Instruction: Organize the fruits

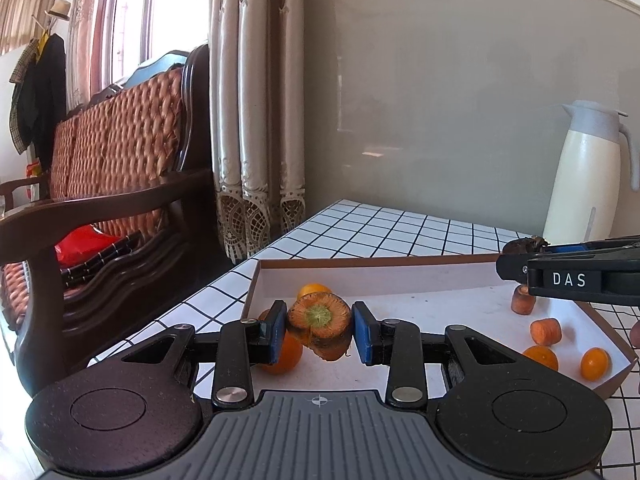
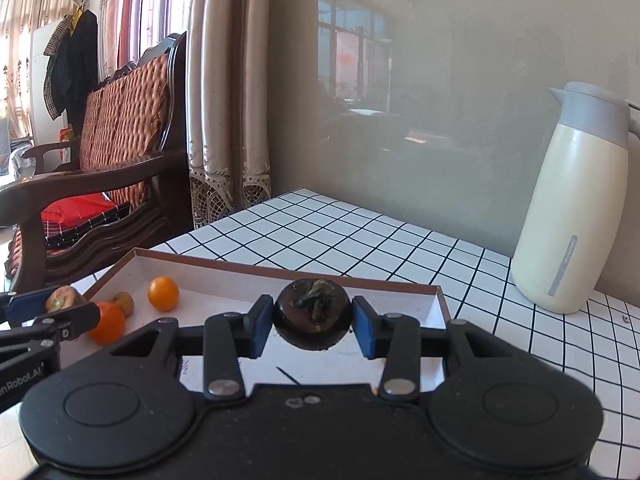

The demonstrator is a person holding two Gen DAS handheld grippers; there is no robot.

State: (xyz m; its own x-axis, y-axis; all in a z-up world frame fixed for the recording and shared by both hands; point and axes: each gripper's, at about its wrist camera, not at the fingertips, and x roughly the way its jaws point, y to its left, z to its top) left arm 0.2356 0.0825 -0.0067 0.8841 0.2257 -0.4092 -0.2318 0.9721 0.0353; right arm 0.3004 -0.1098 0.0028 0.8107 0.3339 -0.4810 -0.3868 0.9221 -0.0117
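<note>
My left gripper [image 1: 319,330] is shut on a carrot top piece [image 1: 319,322] and holds it above the left end of a shallow white tray [image 1: 400,276]. My right gripper [image 2: 312,322] is shut on a dark round fruit [image 2: 312,318] above the tray's [image 2: 248,268] right half. The tray holds small oranges [image 1: 595,364] [image 1: 314,290] [image 2: 163,293] and carrot chunks [image 1: 546,331]. The right gripper shows in the left wrist view [image 1: 568,276]. The left gripper shows in the right wrist view [image 2: 52,312].
A cream thermos jug [image 2: 572,208] stands at the back right of the checked white tabletop [image 2: 360,240]. A wooden sofa [image 1: 112,184] and curtains [image 1: 256,120] stand left of the table. A grey wall runs behind.
</note>
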